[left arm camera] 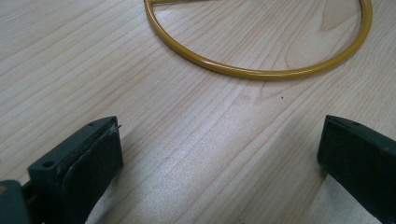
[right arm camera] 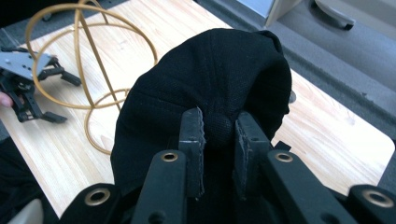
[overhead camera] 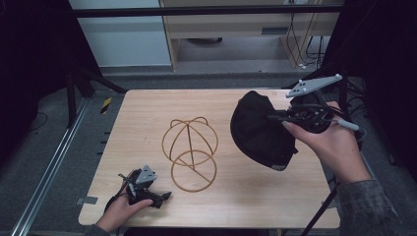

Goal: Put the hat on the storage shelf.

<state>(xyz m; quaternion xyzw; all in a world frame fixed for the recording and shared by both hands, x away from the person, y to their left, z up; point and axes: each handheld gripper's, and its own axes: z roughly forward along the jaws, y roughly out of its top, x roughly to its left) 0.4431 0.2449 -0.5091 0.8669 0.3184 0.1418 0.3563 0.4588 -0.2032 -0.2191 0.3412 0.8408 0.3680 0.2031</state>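
A black cap hangs in the air over the right side of the table, pinched by my right gripper. In the right gripper view the two pads squeeze a fold of the cap between them, right gripper shut on it. A gold wire hat stand sits in the middle of the table, dome above a round base ring. My left gripper rests open on the wood near the front left edge, its jaws wide apart in front of the base ring.
The wooden table has free surface to the left and right front. A metal rail runs along the floor at the left. Shelving and cables stand beyond the far edge.
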